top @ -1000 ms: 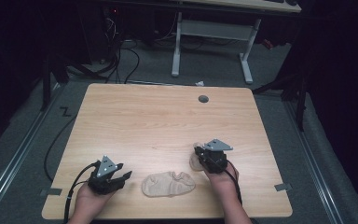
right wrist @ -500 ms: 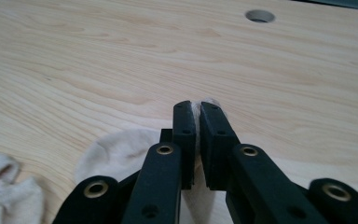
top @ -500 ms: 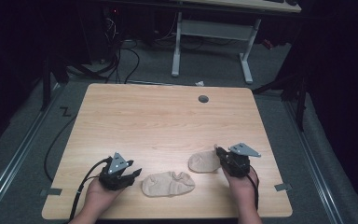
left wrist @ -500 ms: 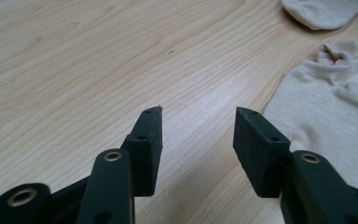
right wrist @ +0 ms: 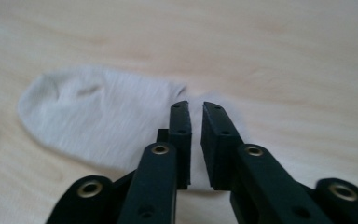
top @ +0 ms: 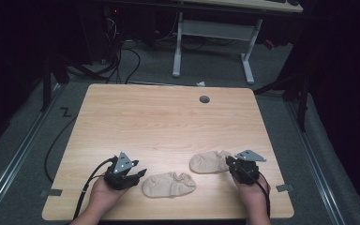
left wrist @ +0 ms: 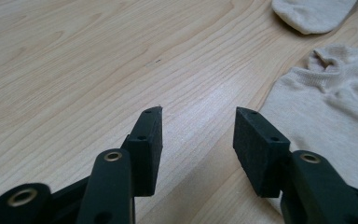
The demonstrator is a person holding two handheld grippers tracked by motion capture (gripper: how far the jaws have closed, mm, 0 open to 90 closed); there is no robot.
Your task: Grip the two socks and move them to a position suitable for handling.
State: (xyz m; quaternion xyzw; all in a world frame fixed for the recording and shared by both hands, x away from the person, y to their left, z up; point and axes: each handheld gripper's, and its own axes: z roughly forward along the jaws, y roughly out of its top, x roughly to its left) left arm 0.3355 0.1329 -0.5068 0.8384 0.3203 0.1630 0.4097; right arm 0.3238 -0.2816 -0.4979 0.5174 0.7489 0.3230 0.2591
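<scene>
Near the counter's front edge, the right gripper has its jaws pinched narrow on the edge of one beige sock, while the left gripper sits wide open just beside the other sock.

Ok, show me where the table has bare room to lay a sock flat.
The whole far half of the table is bare, up to the grey grommet. The near edge is crowded: left gripper, near sock, far sock, right gripper.
</scene>
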